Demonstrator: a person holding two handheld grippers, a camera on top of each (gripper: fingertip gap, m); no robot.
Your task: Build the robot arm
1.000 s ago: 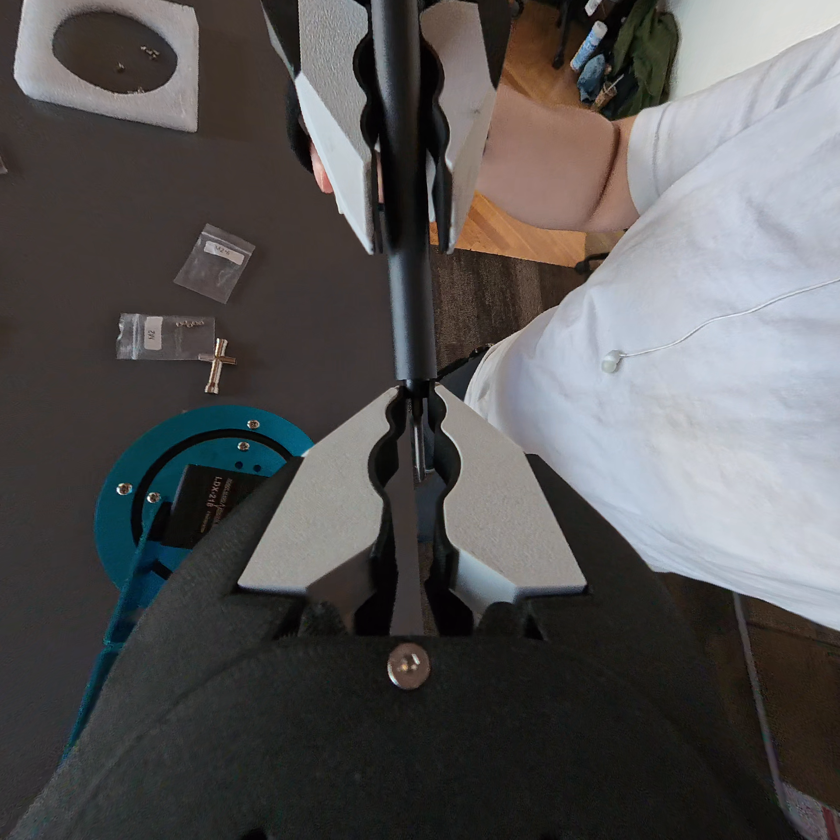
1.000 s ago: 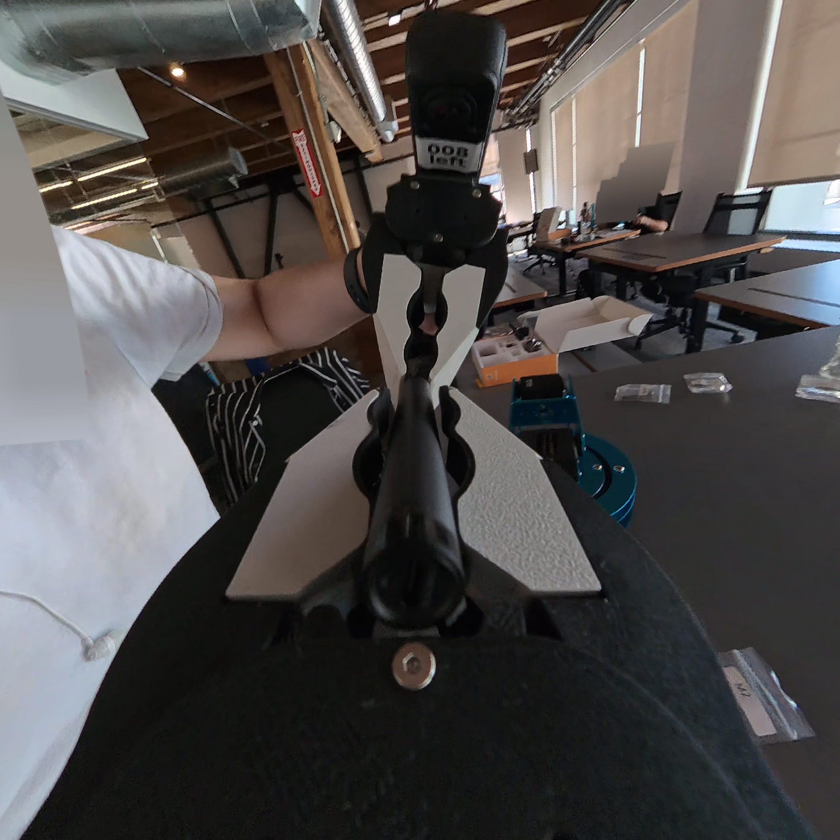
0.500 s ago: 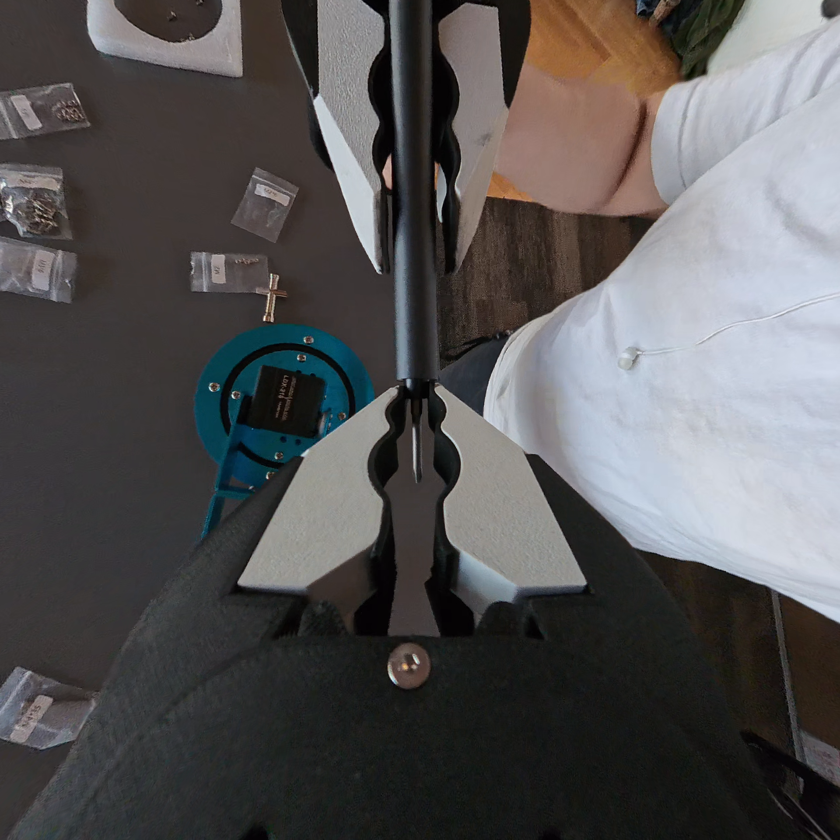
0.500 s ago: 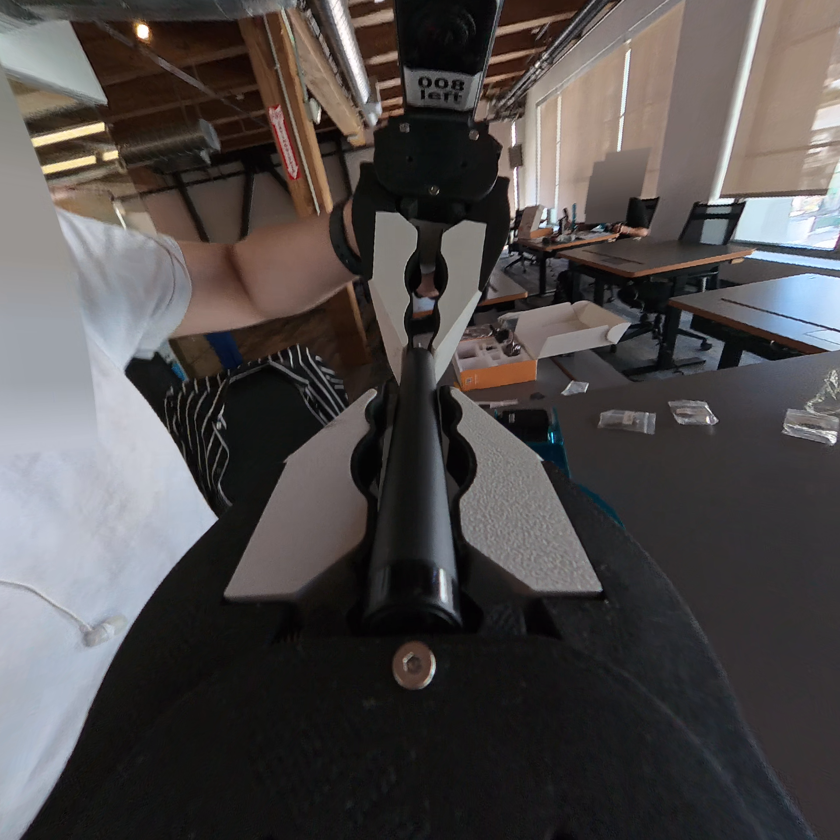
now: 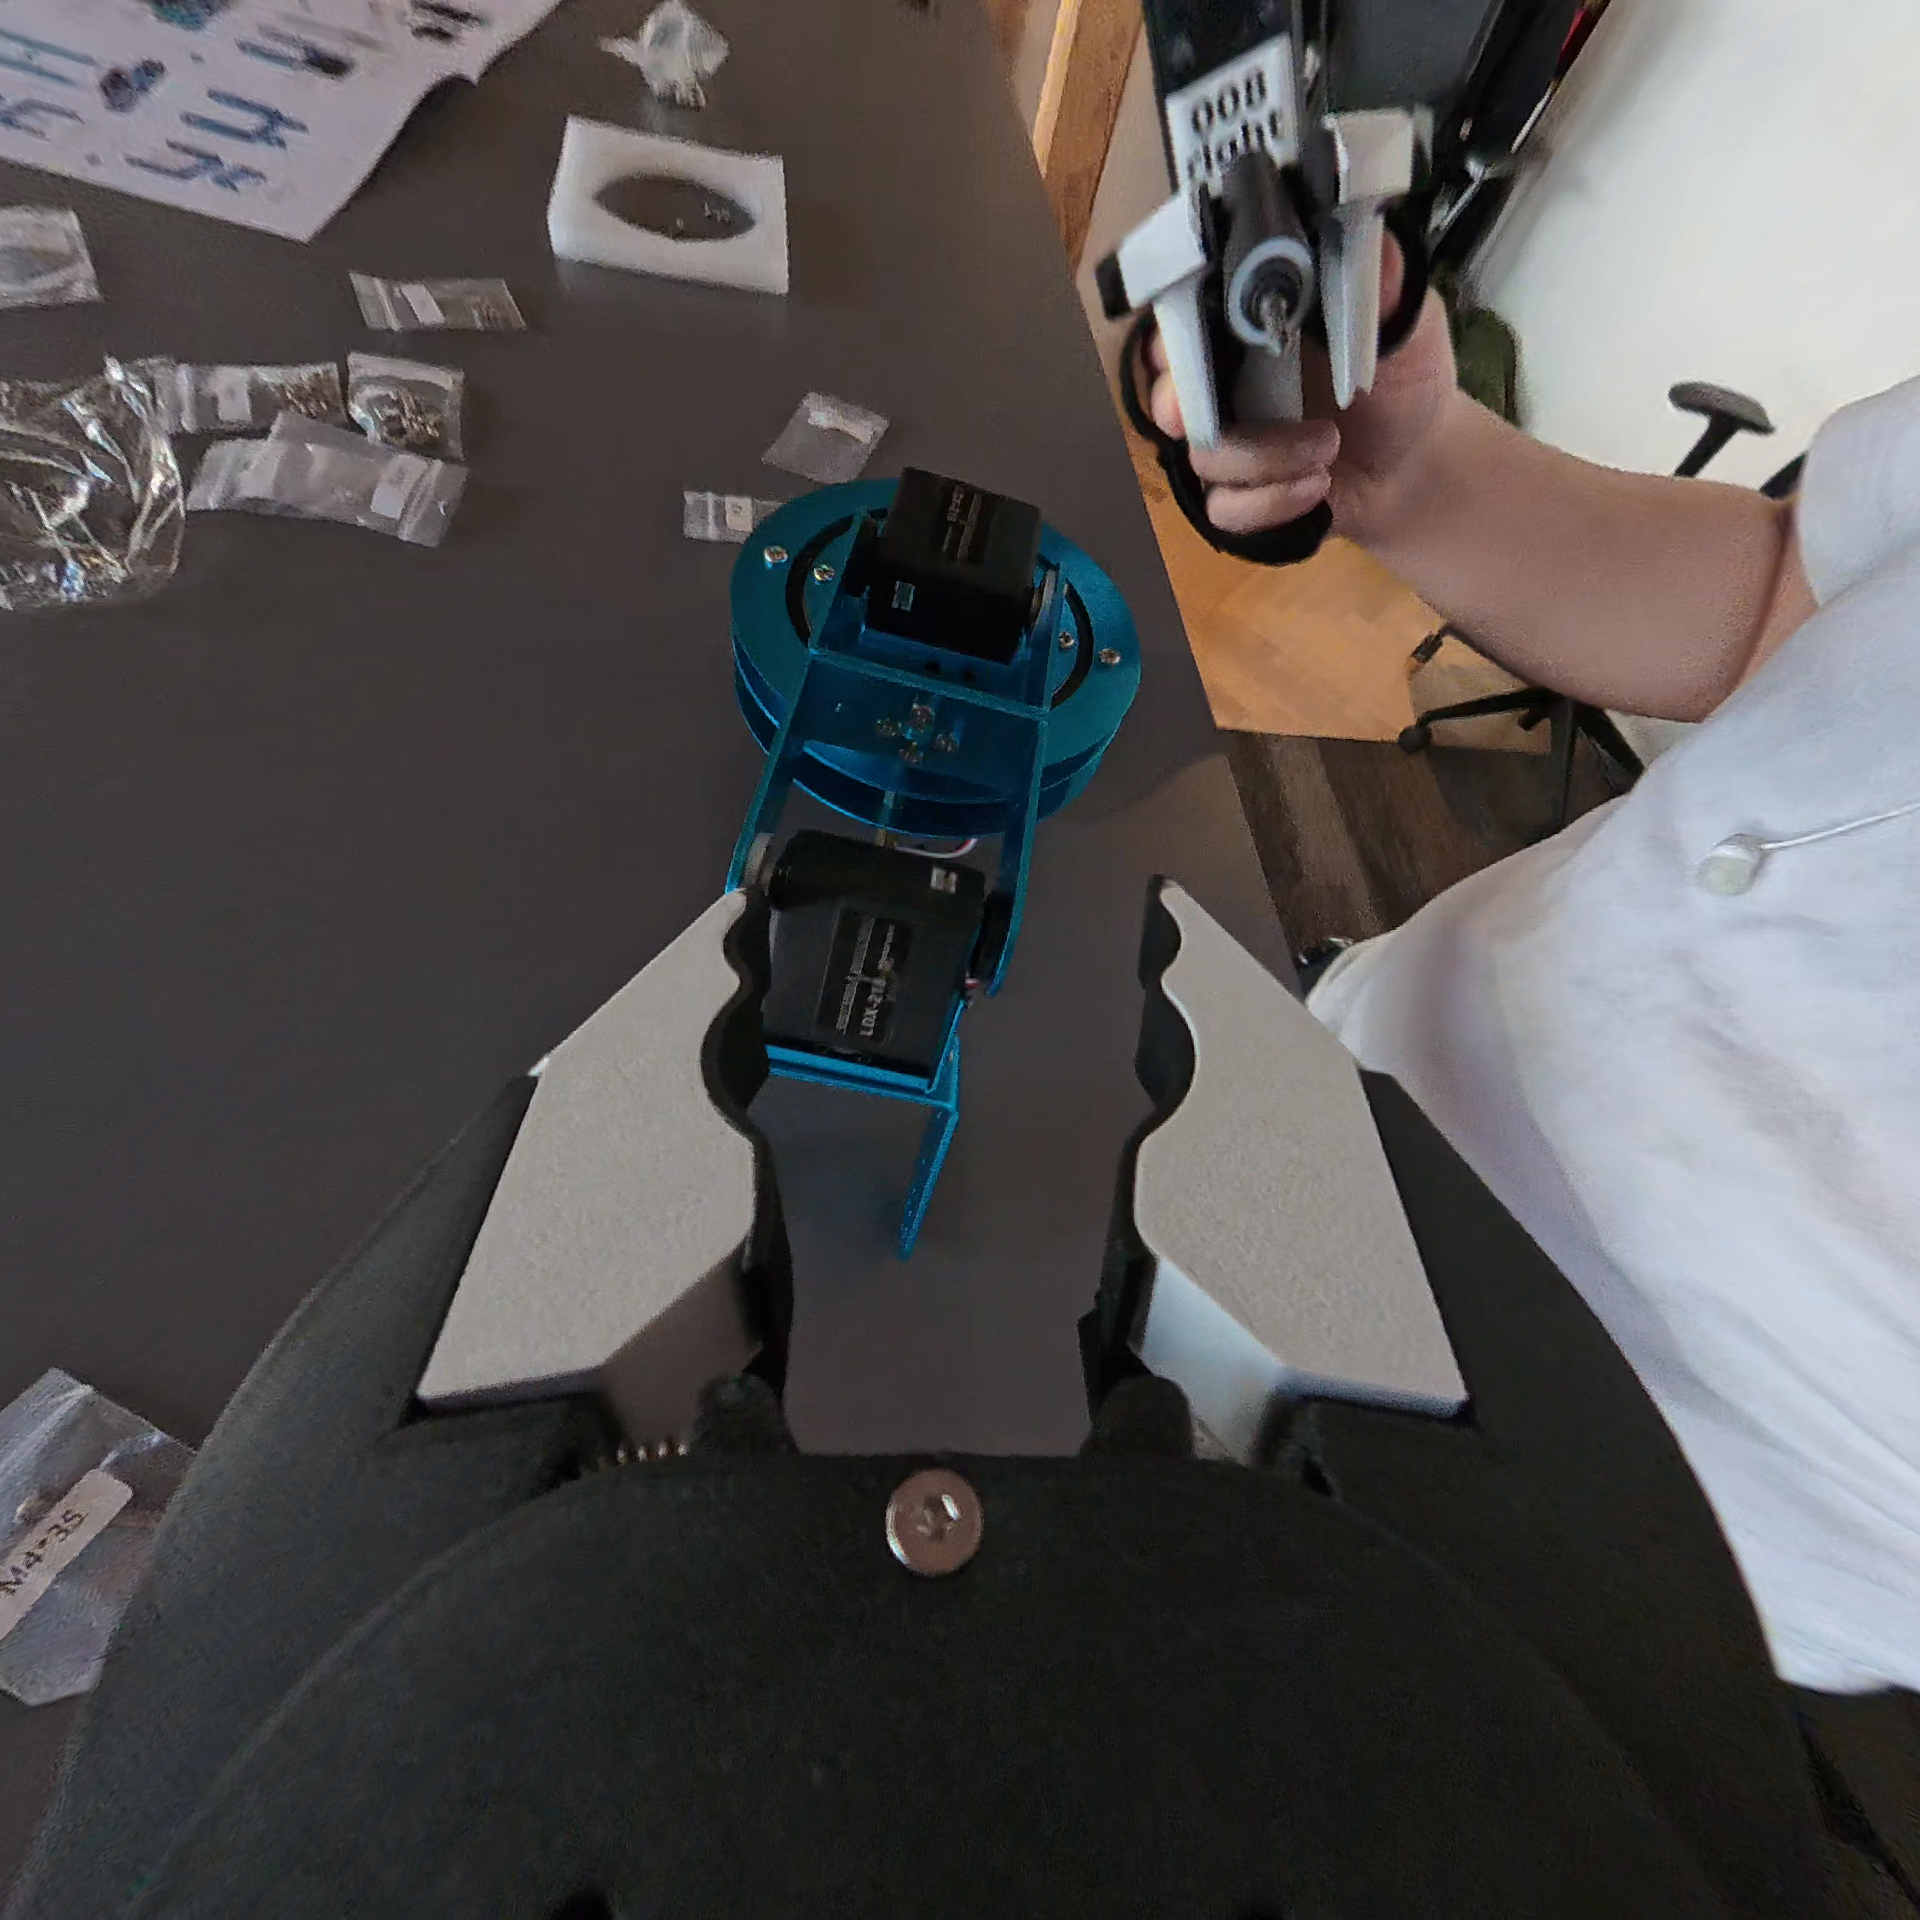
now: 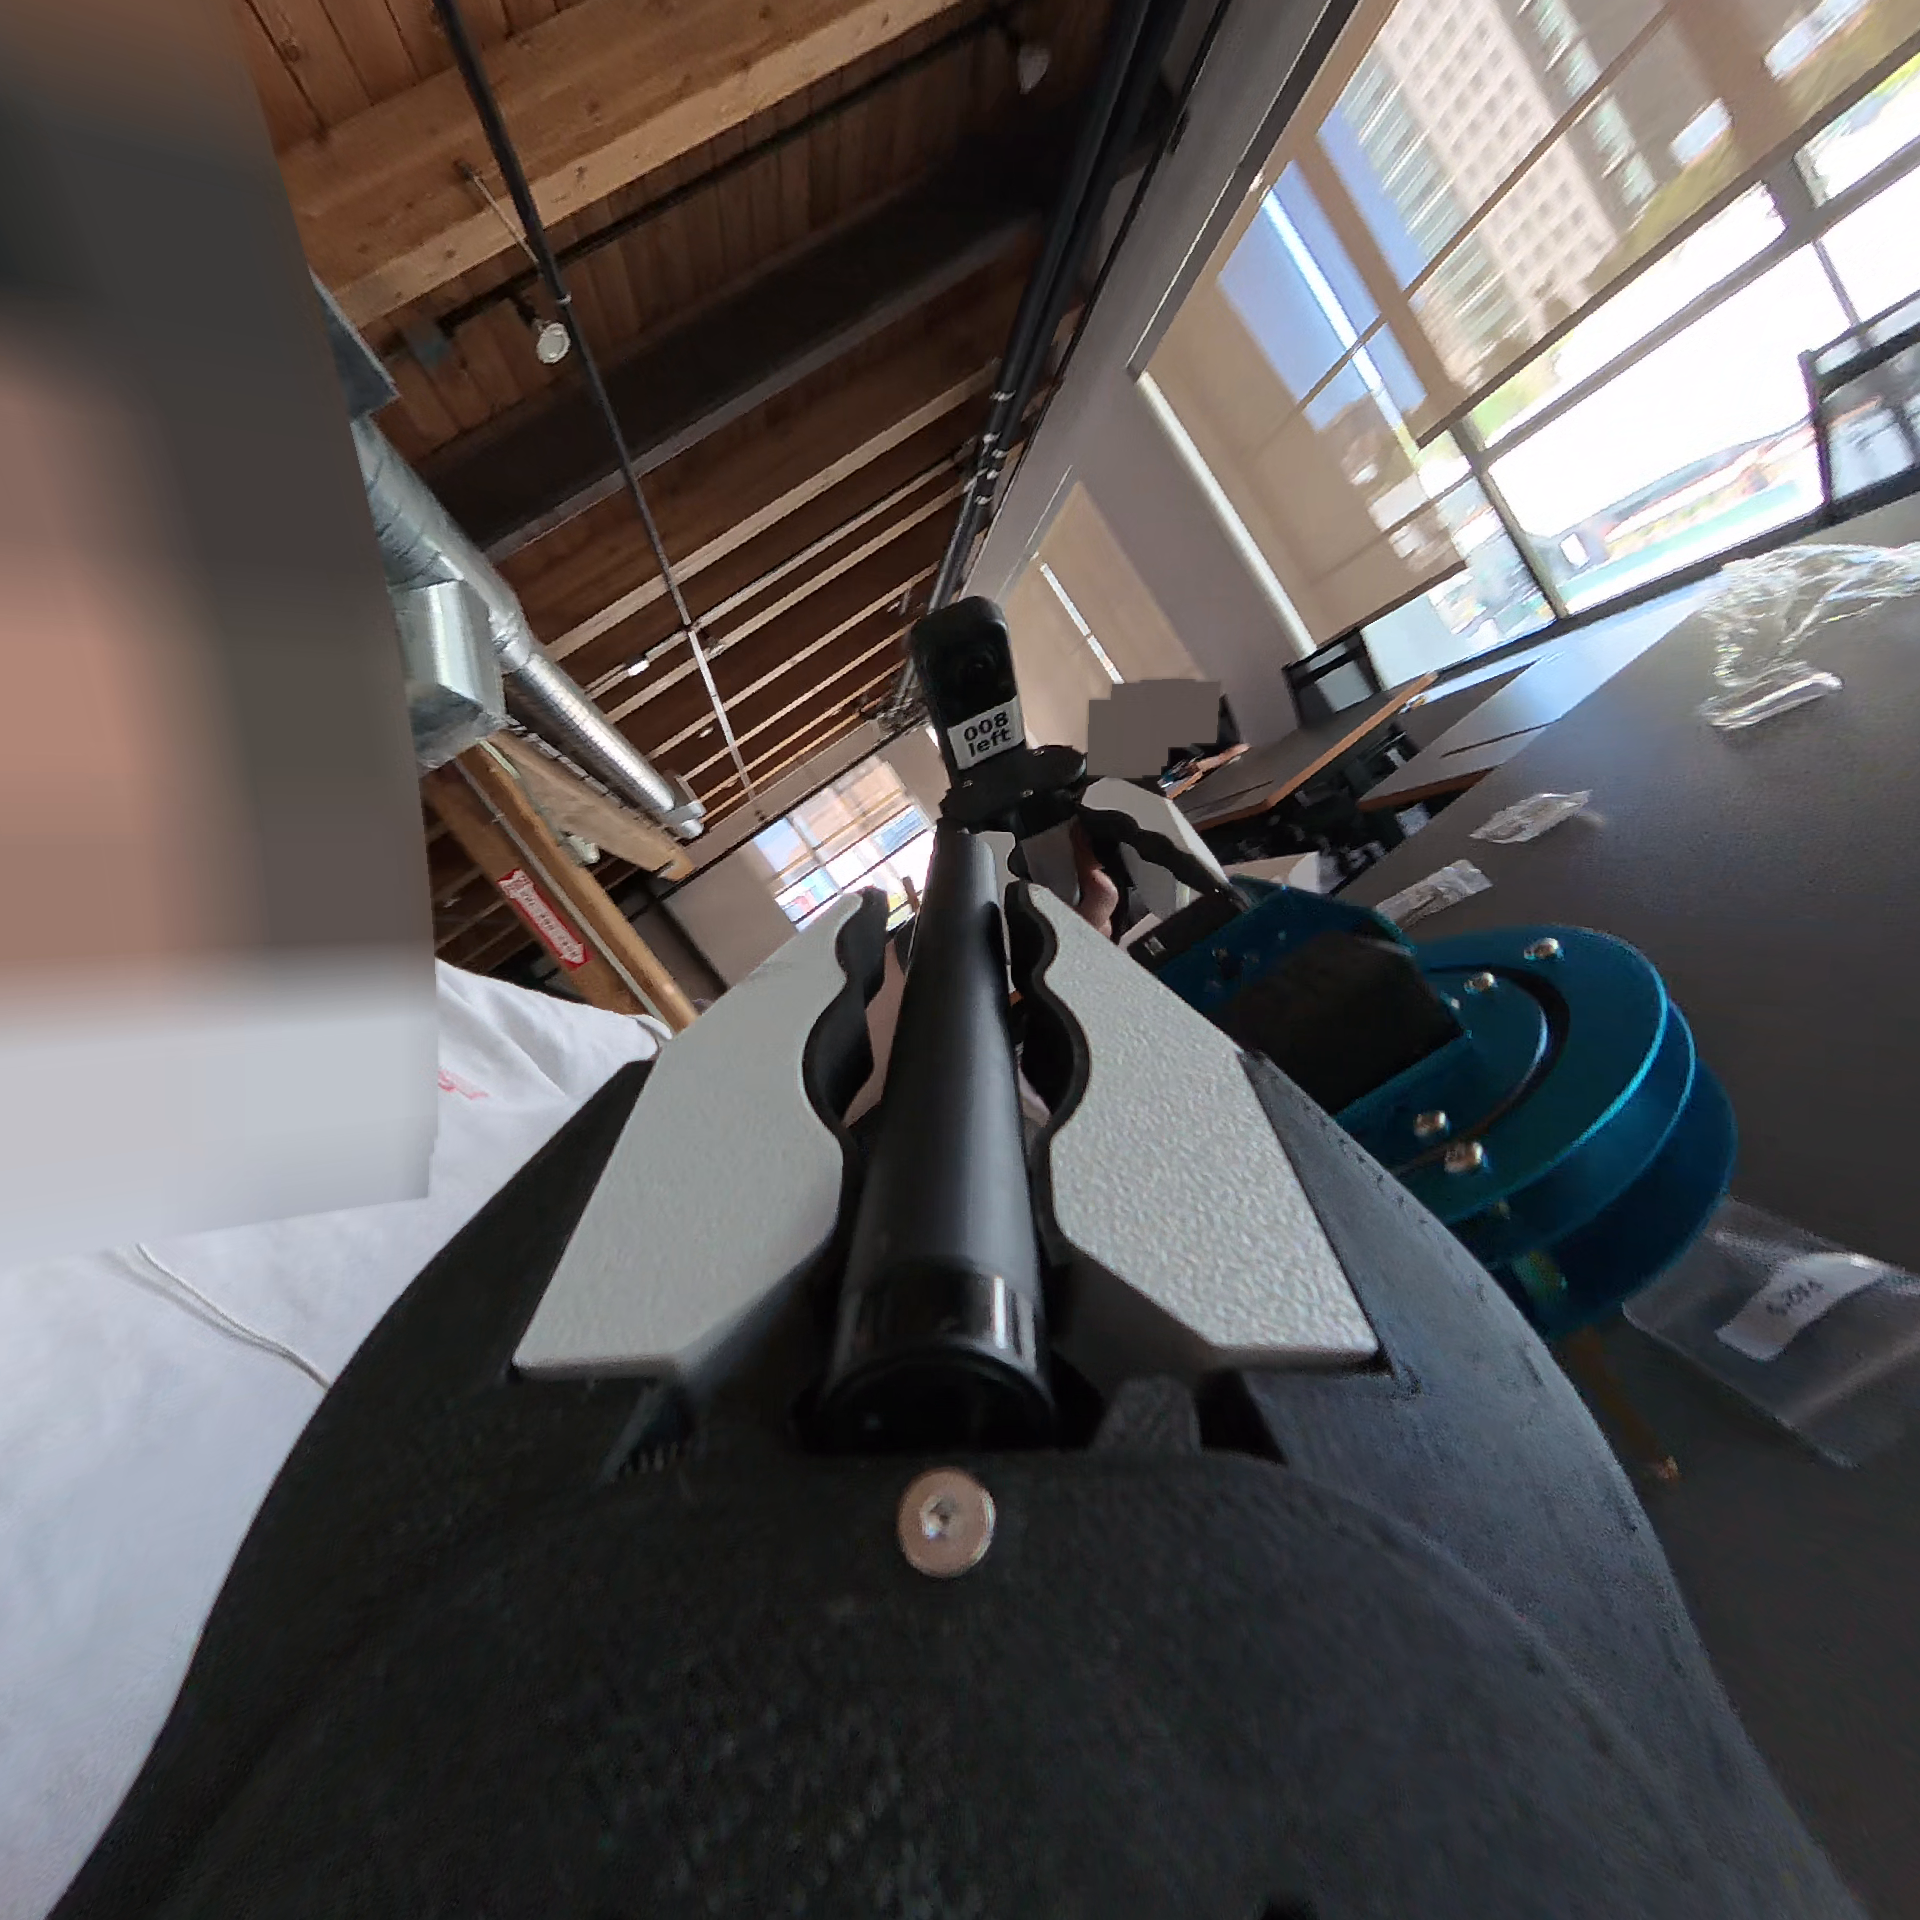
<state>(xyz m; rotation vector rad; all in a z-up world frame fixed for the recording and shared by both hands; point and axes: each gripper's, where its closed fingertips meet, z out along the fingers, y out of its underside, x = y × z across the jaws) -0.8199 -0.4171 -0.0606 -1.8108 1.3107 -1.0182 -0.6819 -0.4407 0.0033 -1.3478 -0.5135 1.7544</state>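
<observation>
My left claw (image 5: 943, 914) gapes wide and empty above the dark table (image 5: 312, 831), its pale fingers flanking a black servo (image 5: 868, 987) in a blue metal bracket (image 5: 914, 727) on a round blue base (image 5: 1081, 675), while my right claw (image 6: 940, 914) clamps a smooth black screwdriver (image 6: 935, 1143).

At frame centre the left tool (image 5: 943, 914) hangs spread wide over the dark desk (image 5: 312, 831), its left finger beside a blue servo bracket assembly (image 5: 914, 727). Upper right, the right tool (image 5: 1262, 312) clamps a black screwdriver (image 5: 1270, 283).
</observation>
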